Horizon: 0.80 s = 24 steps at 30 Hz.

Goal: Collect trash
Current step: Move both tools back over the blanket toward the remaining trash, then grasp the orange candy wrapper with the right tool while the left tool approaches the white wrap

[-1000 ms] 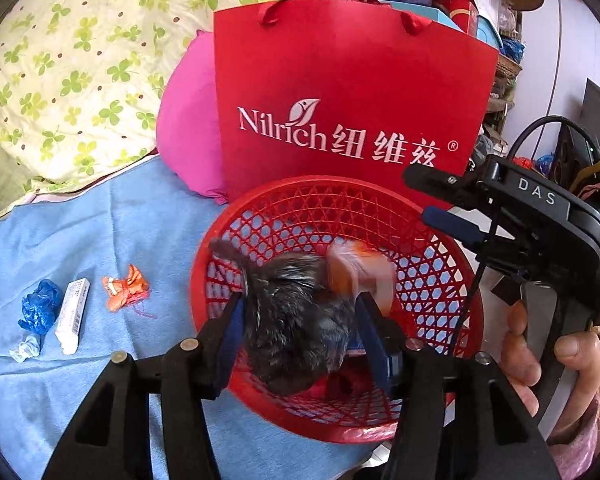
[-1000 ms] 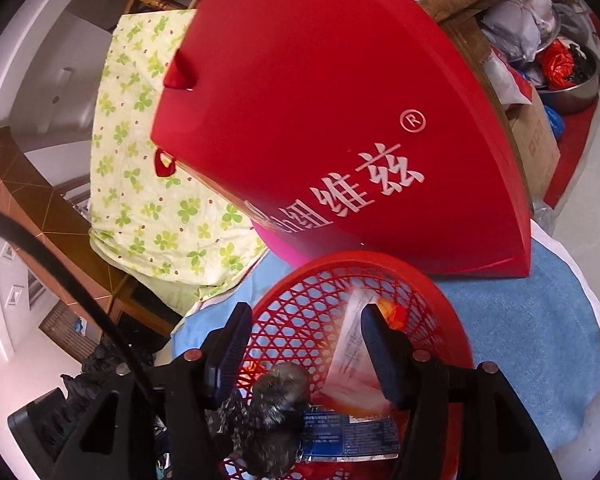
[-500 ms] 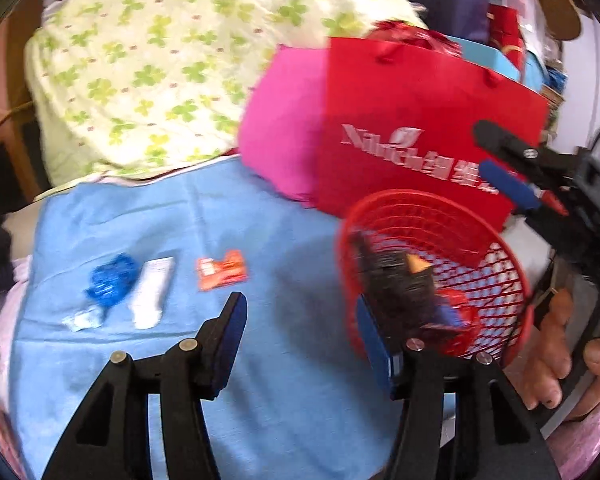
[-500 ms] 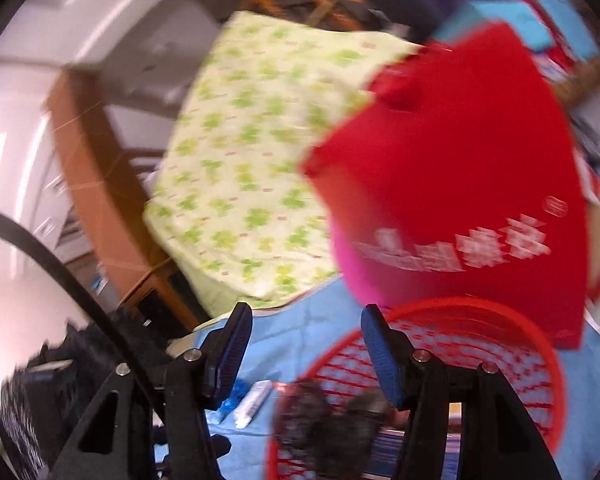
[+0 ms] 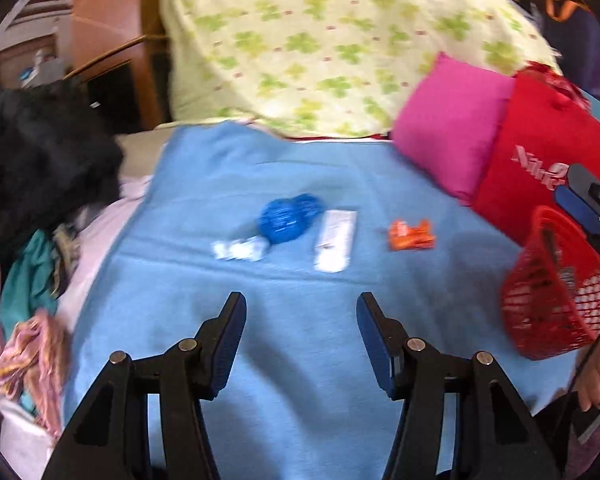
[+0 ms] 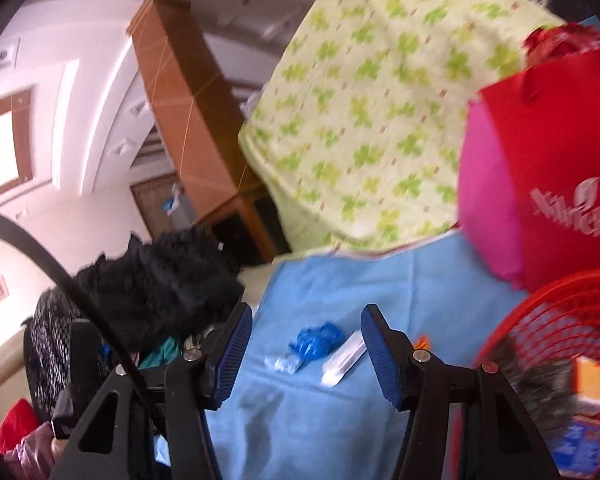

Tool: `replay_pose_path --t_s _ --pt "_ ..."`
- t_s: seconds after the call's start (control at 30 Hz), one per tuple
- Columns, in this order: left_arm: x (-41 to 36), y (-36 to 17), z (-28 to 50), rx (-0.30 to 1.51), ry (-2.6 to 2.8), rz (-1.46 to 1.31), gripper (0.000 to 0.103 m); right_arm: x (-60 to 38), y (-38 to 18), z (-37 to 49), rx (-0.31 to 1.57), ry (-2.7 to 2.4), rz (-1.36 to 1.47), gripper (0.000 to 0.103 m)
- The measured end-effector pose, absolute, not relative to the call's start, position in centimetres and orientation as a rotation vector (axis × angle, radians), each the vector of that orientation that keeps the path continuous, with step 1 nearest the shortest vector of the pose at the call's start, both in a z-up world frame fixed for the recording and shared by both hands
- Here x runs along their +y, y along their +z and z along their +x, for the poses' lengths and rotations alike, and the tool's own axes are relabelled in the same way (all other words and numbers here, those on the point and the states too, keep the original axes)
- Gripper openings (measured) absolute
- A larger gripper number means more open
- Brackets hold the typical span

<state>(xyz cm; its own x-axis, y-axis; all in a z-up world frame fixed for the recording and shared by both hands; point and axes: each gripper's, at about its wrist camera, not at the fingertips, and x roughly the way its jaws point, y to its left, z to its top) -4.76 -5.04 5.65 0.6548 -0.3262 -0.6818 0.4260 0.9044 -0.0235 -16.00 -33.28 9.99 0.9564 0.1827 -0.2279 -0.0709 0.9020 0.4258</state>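
Blue bed blanket holds scraps; left tool gapes empty (right tool too): straddle white flat tube, then clench.

Red basket, blue towel, orange wrapper.

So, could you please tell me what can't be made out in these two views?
- Red mesh plastic basket: cut off by the left view's right edge; contents blurred.
- Orange crumpled wrapper: mostly hidden behind the right claw's finger.
- White flat box: print too blurred to read.
- Red paper bag: logo cropped.
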Motion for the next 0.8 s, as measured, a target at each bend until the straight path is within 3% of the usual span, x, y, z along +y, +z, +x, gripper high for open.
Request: replay_pose_path --t_s 0.43,0.8 --pt "-0.5 0.9 -1.9 0.834 -0.353 0.071 0.058 -29.5 3.7 -7.9 0.606 0.101 0.411 0.06" --pt "-0.2 -1.0 2.7 0.854 -0.319 0.063 0.058 -34.5 -0.4 -3.2 0.704 0.033 0.72 0.06"
